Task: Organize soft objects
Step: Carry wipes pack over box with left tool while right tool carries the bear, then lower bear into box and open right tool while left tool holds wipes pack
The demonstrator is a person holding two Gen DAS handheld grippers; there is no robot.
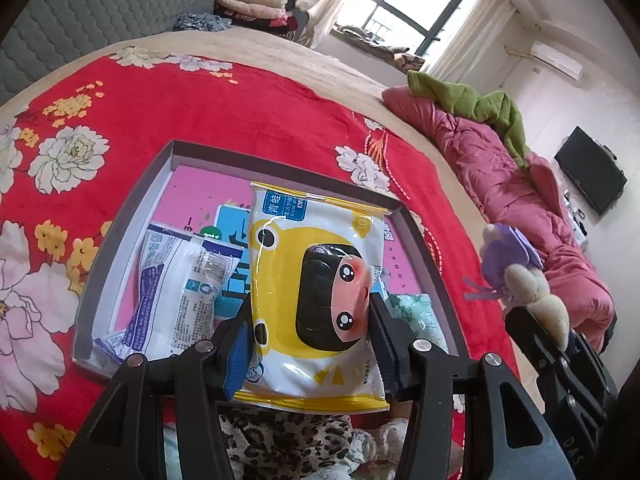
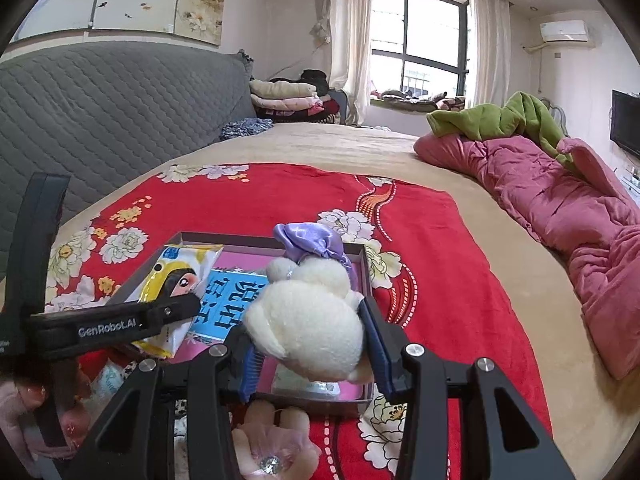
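left gripper (image 1: pixel 310 320): pressed onto the yellow wipes pack (image 1: pixel 312 300), which is pinched at both sides between the blue pads and held above the box (image 1: pixel 120 216).
right gripper (image 2: pixel 308 340): closed around the white plush toy (image 2: pixel 308 320), whose purple cap (image 2: pixel 310 242) is pointed away from the camera.
box: laid on the red floral blanket (image 2: pixel 280 196); a white-and-blue pouch (image 1: pixel 180 292) is seen inside.
pink plush (image 2: pixel 272 440): lying on the blanket just in front of the box.

Wipes pack (image 1: pixel 176 292) in box (image 1: pixel 120 220), perhaps flat
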